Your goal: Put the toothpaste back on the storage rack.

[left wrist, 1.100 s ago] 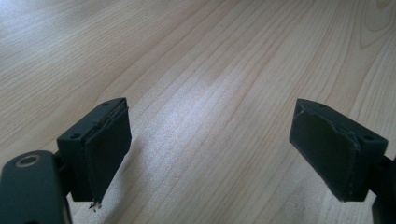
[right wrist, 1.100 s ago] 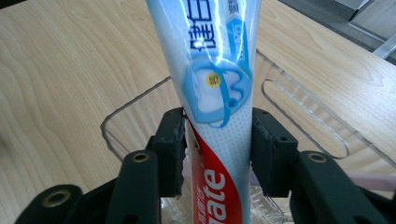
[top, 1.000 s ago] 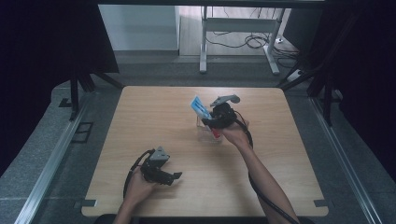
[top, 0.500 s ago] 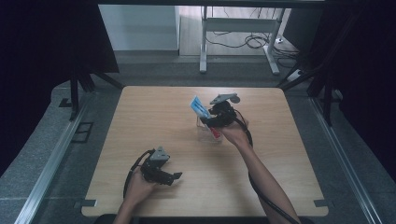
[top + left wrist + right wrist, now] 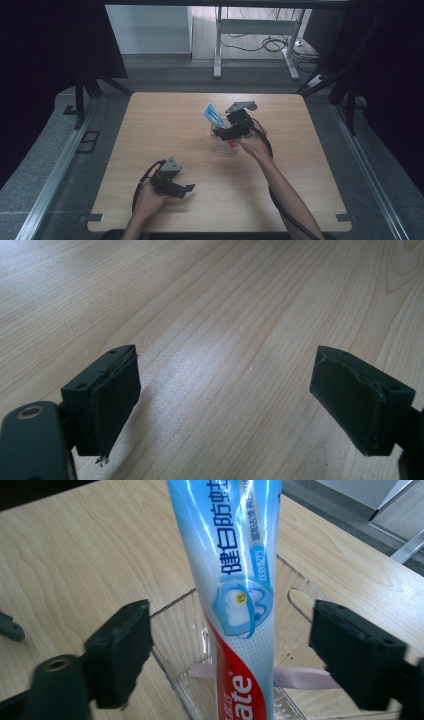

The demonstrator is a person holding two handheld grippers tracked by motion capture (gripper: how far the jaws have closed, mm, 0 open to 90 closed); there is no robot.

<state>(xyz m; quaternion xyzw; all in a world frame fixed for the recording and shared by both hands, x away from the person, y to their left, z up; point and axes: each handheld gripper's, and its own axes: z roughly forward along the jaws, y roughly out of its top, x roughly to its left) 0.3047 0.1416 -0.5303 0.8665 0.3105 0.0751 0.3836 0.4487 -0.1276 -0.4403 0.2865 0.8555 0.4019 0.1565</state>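
Blue, white and red toothpaste tube (image 5: 235,595) stands in a clear, square-walled plastic container (image 5: 180,645) near the middle of the pale wooden worktop (image 5: 165,125), slightly toward the far side.

Writing on the tube, right gripper view: large blue Chinese characters run along its length, with a smaller line of characters beside them that is too fine to read with certainty. Below them is a tooth graphic ringed in blue with a small yellow dot. On the red band at the lower end, white letters "ate" are legible; the rest of the word is cut off by the frame edge.

Orientation: the long axis is steep, near upright. In the high view the tube (image 5: 213,115) has its lower end down in the container (image 5: 223,144) and its flat upper end leaning up and away toward the far left of the worktop.

Right gripper (image 5: 230,655): its jaws have just been opening and now stand wide on either side of the tube, with a clear gap on both sides and no contact. In the high view this gripper (image 5: 231,131) sits at the container.

Left gripper (image 5: 240,405): jaws wide apart, nothing between them, bare wood beneath. In the high view it (image 5: 170,182) rests near the near-left part of the worktop, well apart from the tube.

A pale pink strip (image 5: 300,677) lies across the container's base behind the tube.
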